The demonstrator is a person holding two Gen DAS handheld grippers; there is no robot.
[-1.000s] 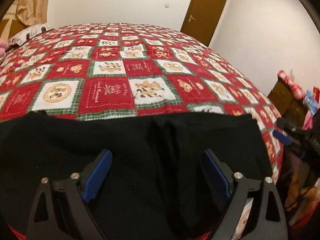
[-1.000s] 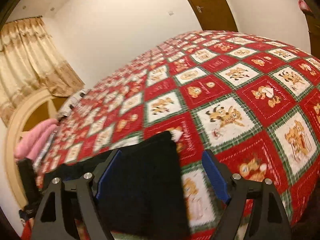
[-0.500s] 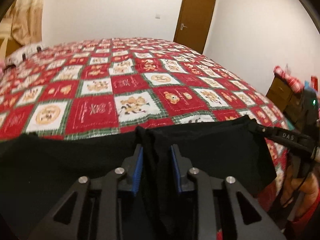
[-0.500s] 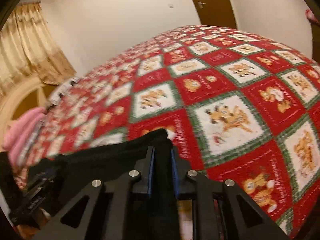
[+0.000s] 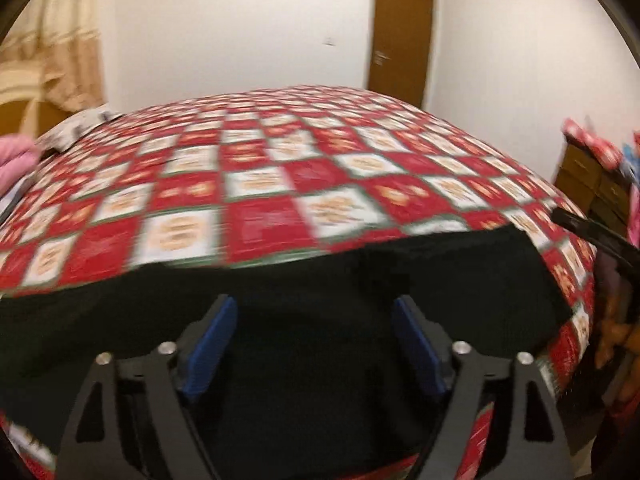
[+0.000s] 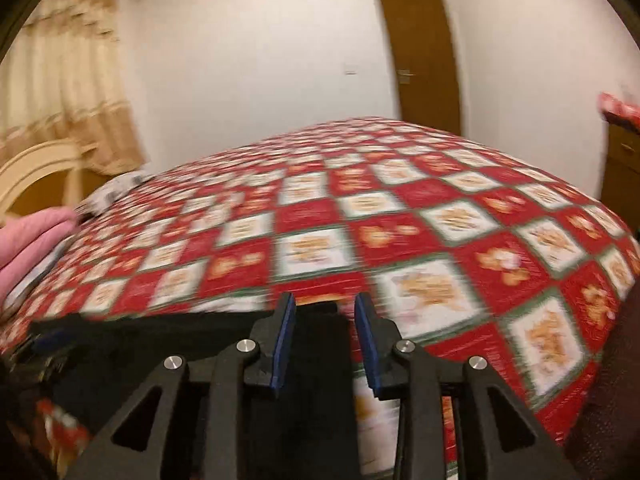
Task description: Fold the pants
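Black pants [image 5: 320,320] lie flat along the near edge of the bed [image 5: 280,184], on the red/white/green patchwork quilt w/ teddy-bear squares; in the left wrist view they run as a wide dark band from the left edge almost to the right corner of the bed, top edge fairly straight, a faint vertical crease near the middle. Looks like at least one fold is in and the cloth is laid down; judging by the width, probably one more fold across is left, plus tidying, but blur hides the layers so can't tell how many there are. Left gripper [image 5: 316,340]: jaws have just been opening, now stand wide apart, blue pads clear of the fabric, which lies below and between them, nothing held. Right gripper [image 6: 325,340]: jaws have just been opening too, only partly apart now, narrow gap, w/ the right-hand end of the pants [image 6: 200,340] under and between the pads; pads don't seem to press on it, so it reads as let go. Both frames are motion-blurred. Room: white walls, brown door [image 6: 420,56] at the far side, beige curtains [image 6: 68,80] and a curved cream headboard [image 6: 36,164] on the left, pink bedding [image 6: 28,236] by the pillows, wooden drawers [image 5: 592,184] w/ red clutter on the right. The quilt beyond the pants is bare, so there is room to fold.
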